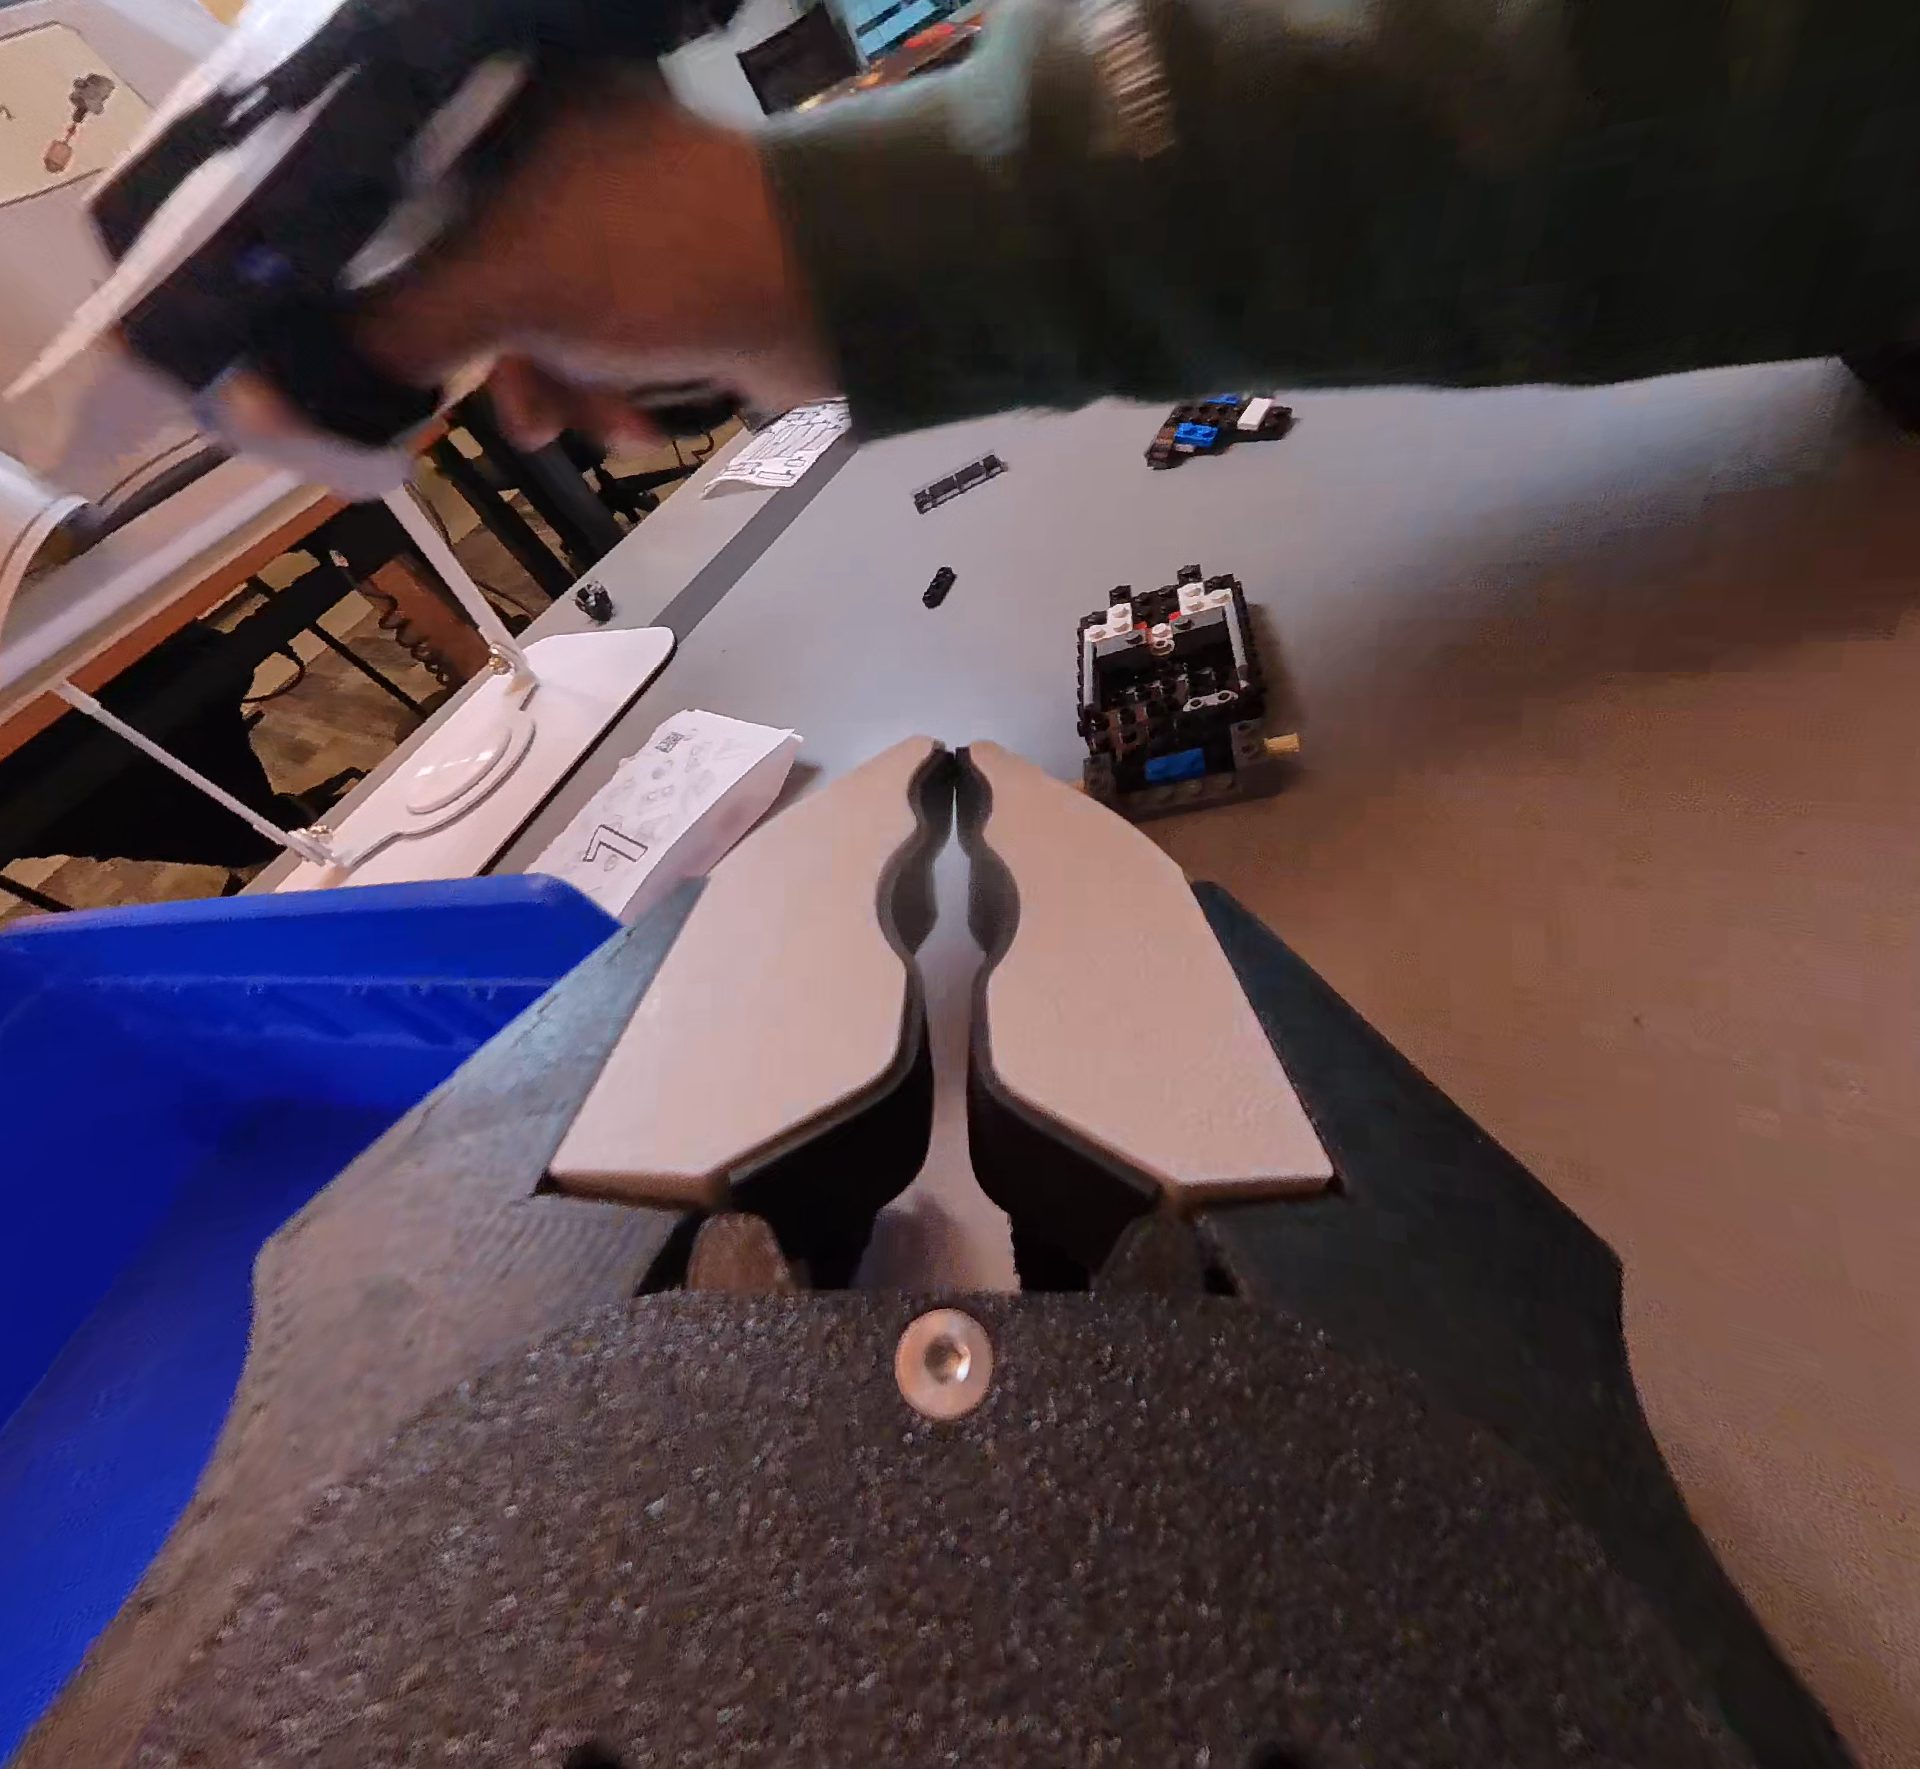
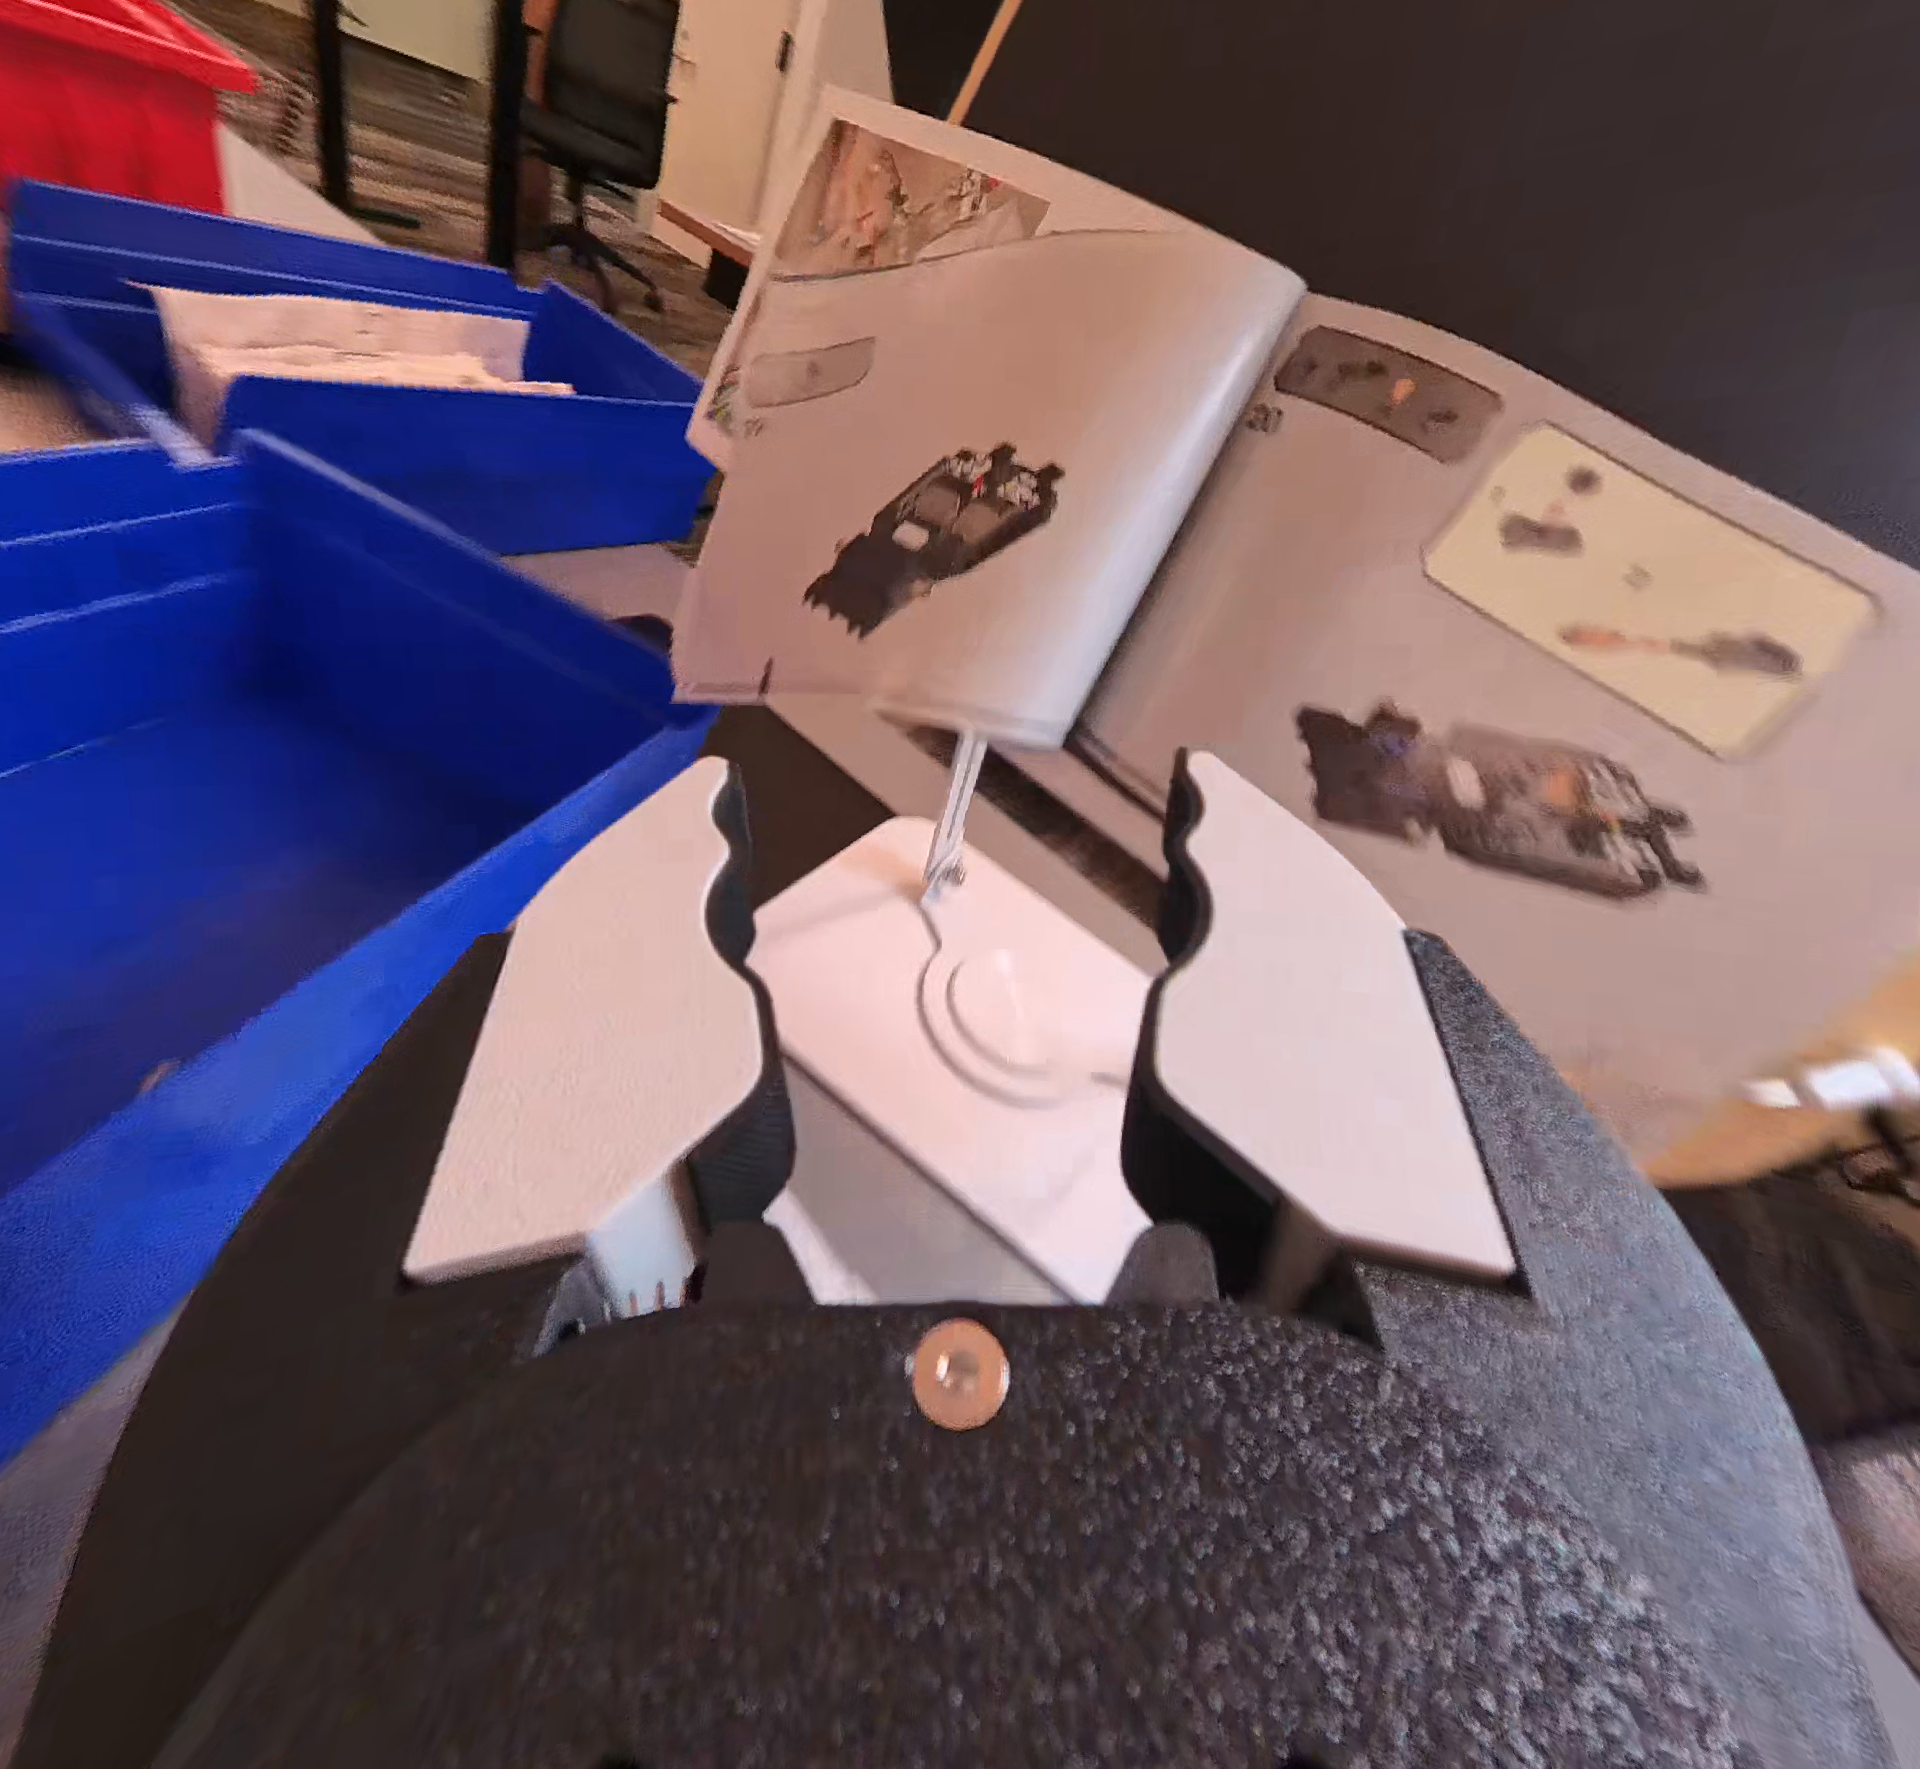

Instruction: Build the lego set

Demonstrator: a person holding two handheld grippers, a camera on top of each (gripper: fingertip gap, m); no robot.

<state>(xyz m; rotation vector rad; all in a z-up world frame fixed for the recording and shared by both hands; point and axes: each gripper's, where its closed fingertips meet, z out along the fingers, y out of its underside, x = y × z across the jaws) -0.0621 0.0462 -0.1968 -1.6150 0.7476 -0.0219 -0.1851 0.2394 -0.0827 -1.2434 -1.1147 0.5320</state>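
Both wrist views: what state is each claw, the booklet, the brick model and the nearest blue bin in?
left claw: shut, empty
right claw: open, empty
booklet: open, propped upright on the white stand
brick model: part-built, on the grey table
blue bin: no contents visible

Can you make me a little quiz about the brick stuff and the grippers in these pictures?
1. True or false: the left hand-held gripper is shut and holds nothing.
2. What colour is the bin beside the left hand-held gripper: A red, B blue, C green?
3. What does the open right hand-held gripper point at?

Key:
1. True.
2. B.
3. The white stand holding the open instruction booklet; the brick model sits on the table in the other view.
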